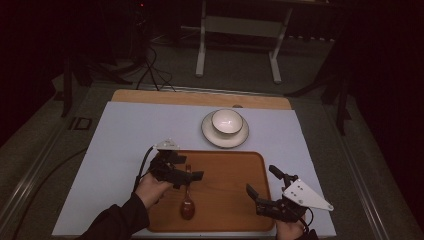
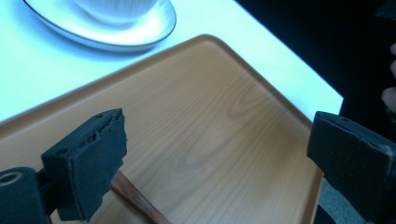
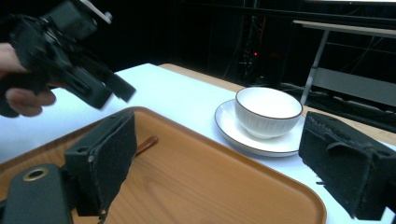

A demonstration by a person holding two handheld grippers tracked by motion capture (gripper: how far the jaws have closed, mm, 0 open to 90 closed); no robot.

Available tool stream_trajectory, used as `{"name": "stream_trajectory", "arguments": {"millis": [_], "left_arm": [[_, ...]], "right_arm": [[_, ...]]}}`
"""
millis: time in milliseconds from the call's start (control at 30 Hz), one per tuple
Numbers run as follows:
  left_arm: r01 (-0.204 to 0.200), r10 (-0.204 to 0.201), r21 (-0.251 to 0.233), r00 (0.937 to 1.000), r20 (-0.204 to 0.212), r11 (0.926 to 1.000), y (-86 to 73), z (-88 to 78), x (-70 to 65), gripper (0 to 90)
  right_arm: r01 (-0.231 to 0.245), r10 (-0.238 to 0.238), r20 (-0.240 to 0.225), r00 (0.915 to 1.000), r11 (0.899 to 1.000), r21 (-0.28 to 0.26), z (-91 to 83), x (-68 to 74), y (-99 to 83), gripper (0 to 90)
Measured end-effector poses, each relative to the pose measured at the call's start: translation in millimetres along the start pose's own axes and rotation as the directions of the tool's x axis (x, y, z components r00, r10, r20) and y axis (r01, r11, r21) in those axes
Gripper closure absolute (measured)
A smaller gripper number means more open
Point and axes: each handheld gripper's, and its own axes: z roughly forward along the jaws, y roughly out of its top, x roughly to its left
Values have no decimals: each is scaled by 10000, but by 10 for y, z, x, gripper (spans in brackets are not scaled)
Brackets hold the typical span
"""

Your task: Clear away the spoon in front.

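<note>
Lying on the tray (image 1: 235,175), spoon (image 1: 188,200) handle points away.

A tray (image 1: 225,175) lies on a mat (image 1: 125,145) on the near half of the table (image 1: 150,96). A spoon (image 1: 188,202) lies in the tray's left part, bowl end toward the near edge, handle pointing away. Beyond the tray's far edge, on the mat, a saucer (image 1: 225,136) carries a bowl (image 1: 226,122) at its middle. The left gripper (image 1: 192,176) hangs over the tray's left part, above the spoon's handle. The right gripper (image 1: 261,181) sits at the tray's near right corner, well apart from the left one. Behind the table, a stand (image 1: 240,37) rests on the floor.
</note>
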Motion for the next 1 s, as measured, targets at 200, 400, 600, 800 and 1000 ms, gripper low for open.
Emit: {"name": "stream_trajectory", "arguments": {"millis": [200, 400, 600, 800, 1000], "left_arm": [[-242, 243, -308, 9997, 30, 9992, -47, -219, 15, 32], [-946, 967, -846, 9951, 214, 9919, -119, -421, 6, 32], [-1382, 1386, -1149, 9903, -39, 9837, -236, -571, 3, 33], [-1890, 1900, -1407, 9818, -66, 9718, -387, -692, -31, 32], [-2117, 2119, -1308, 9772, -124, 9685, -528, -758, -50, 32]], "right_arm": [[13, -13, -13, 10000, 10000, 41, 7, 10, -6, 113], [46, -46, -30, 10000, 10000, 66, 15, 19, -8, 113], [27, -26, -54, 10000, 9999, 122, 26, 28, -17, 113], [84, -83, -65, 9999, 9999, 146, 29, 36, -18, 113], [87, -86, -48, 10000, 9999, 120, 25, 51, -22, 113]]}}
